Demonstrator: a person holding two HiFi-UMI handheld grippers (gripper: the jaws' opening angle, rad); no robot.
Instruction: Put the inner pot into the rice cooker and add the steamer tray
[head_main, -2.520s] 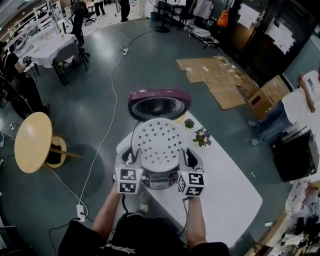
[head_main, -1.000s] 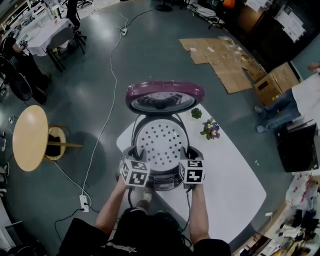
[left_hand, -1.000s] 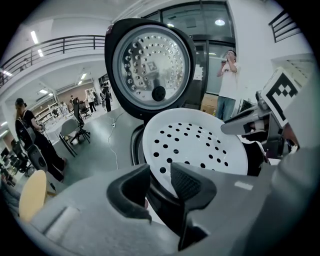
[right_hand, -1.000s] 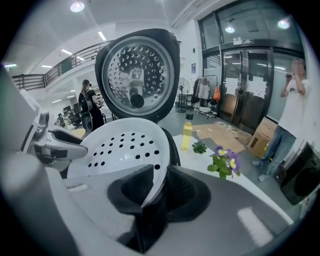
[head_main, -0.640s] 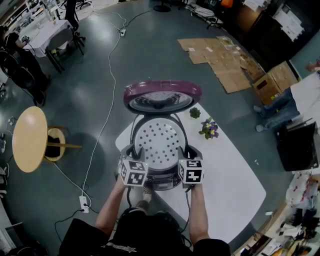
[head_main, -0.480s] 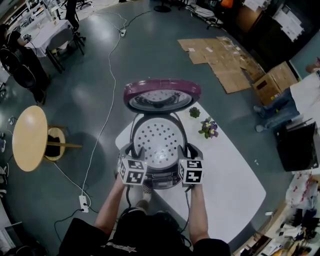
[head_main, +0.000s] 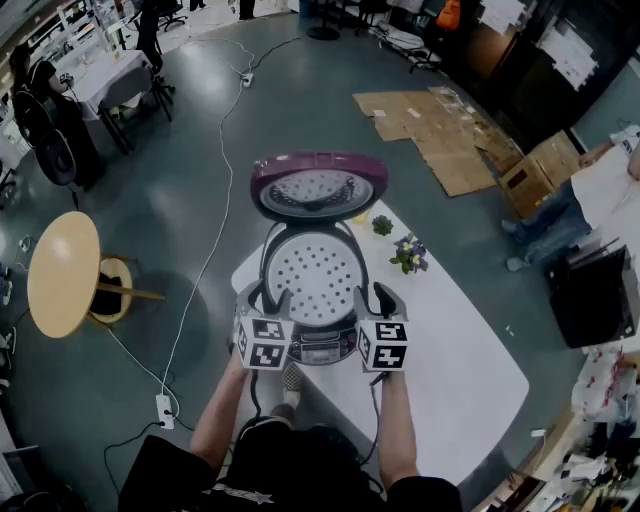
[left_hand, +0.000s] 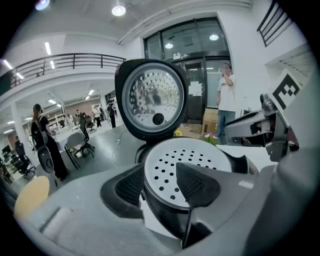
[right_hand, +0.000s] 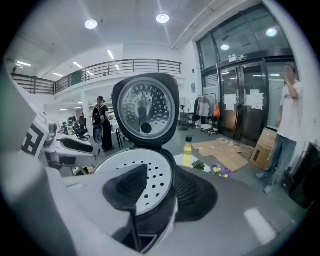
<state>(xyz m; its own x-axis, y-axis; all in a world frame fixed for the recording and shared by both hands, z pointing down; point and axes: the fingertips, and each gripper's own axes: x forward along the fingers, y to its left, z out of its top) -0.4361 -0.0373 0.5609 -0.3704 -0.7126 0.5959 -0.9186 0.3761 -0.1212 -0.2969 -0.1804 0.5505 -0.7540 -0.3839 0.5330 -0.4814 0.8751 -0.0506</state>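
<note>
**Inspector:** Steamer tray (head_main: 315, 275), location?

**Assessor:** Seated in the rice cooker (head_main: 318, 347) mouth, open lid (head_main: 318, 187) at its 12 o'clock.

**Inspector:** Claws?

**Assessor:** Left gripper (head_main: 266, 297) is at the tray's 8 o'clock. Its jaws are opening and the pads are clear of the rim. Right gripper (head_main: 374, 297) at 4 o'clock is released, holding nothing.

**Inspector:** Handling?

**Assessor:** Judged light, stiff, smooth perforated sheet. Grip opposite rim edges and keep it level, since a one-sided pinch would likely tip it.

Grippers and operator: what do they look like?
The left gripper and right gripper are grey, with dark ribbed pads and a white cube of black square markers each. Black short-sleeved shirt. Left jaws are opening, steamer tray edge between them.
</note>
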